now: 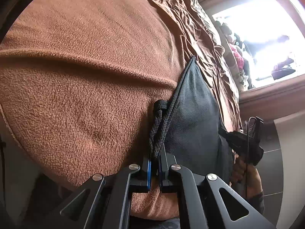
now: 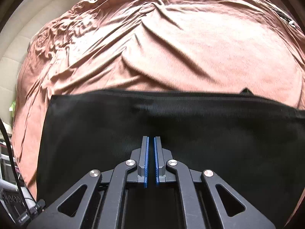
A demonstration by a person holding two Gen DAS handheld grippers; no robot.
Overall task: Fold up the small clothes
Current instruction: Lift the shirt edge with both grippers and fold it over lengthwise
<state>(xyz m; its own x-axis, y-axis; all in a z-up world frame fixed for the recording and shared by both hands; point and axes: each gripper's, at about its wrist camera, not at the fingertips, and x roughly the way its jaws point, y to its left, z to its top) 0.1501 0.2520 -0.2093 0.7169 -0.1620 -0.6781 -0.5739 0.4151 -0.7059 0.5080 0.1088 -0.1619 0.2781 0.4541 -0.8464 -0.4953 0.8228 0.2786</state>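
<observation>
In the left wrist view, the left claw (image 1: pixel 154 164) was closed on the drawstring and edge of one dark mesh garment (image 1: pixel 192 114), which rose from the lower centre toward mid-frame over the brown bed cover (image 1: pixel 85 57). At right, the other claw (image 1: pixel 246 143) was only partly visible, its tips hidden behind the cloth. In the right wrist view, the right claw (image 2: pixel 151 143) stood pinched nearly together, nothing visibly between its pads, above the black garment (image 2: pixel 114 124) spread on the bed (image 2: pixel 171 47). The window beyond was glared out.
</observation>
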